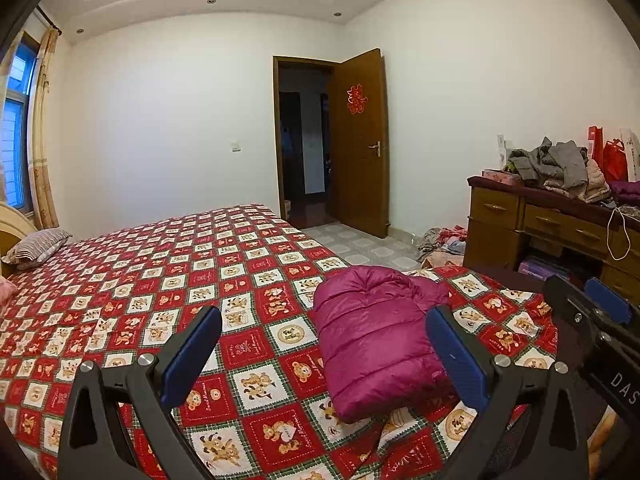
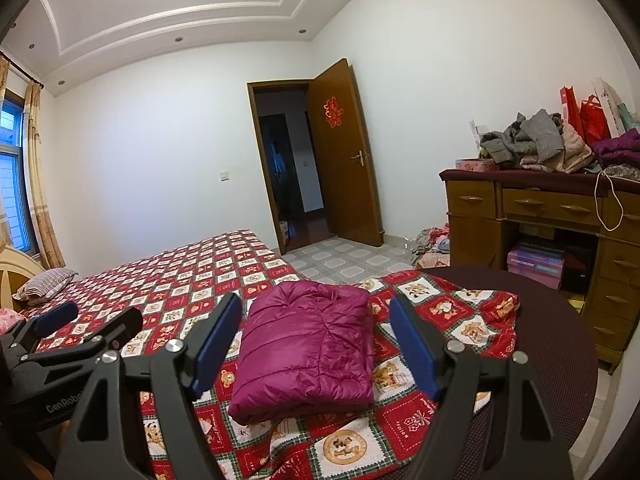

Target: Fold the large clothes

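— Magenta quilted nylon, folded into a squat bundle: that is the puffer jacket (image 2: pixel 306 344), lying at the lower centre of the right wrist view on the teddy-bear bedspread (image 2: pixel 176 280), near the bed's foot corner.

— And the tools?

— Both hang above it, holding nothing. The right gripper (image 2: pixel 316 344) has its blue fingers (image 2: pixel 414 346) spread wide, framing the bundle on either side without touching. The left gripper (image 1: pixel 324 358), seen in its own view, is just as wide apart, the jacket (image 1: pixel 376 344) sitting toward its right finger.

— So which step is this?

— By the look of it, this garment's folding is finished or nearly so; the bundle is compact and its edges are tucked under. The far end looks slightly rumpled.

— What comes next, do you reckon?

— Probably a fresh piece. A heap of grey and beige clothes (image 2: pixel 532 144) sits on the wooden dresser (image 2: pixel 520 204) at right, more lie on the floor (image 2: pixel 432 242) beside it. Fetching one means turning away from the bed and pinching loose fabric, then clearing room beside the bundle.
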`<state>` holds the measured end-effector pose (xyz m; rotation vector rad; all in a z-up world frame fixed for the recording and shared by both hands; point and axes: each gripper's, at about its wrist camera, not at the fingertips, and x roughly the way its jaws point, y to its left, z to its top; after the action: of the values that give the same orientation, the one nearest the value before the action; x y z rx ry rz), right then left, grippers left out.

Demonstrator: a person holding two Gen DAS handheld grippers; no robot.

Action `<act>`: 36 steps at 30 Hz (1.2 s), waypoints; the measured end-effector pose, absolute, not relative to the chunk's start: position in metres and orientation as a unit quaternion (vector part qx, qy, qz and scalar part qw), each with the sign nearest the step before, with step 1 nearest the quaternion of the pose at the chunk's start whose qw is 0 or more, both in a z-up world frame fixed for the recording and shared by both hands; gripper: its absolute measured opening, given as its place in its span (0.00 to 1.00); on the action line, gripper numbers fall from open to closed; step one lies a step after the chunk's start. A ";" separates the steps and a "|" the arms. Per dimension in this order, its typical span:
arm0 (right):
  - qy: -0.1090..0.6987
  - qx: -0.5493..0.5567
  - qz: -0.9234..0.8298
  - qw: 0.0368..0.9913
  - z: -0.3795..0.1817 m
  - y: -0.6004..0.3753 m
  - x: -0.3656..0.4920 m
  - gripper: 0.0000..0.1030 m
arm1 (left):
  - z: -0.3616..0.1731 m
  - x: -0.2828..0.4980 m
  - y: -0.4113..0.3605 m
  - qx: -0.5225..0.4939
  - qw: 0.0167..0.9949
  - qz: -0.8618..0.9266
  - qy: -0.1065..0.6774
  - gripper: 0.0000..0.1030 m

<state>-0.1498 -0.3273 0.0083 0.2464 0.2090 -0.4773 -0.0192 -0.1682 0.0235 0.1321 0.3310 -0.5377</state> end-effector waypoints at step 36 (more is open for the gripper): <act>0.106 0.124 -0.237 0.958 0.008 -0.326 -0.152 0.77 | 0.028 -0.022 -0.167 0.084 0.956 -0.240 0.145 0.99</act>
<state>-0.1518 -0.3264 0.0082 0.2523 0.2147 -0.4812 -0.0220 -0.1668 0.0279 0.1696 0.2933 -0.4867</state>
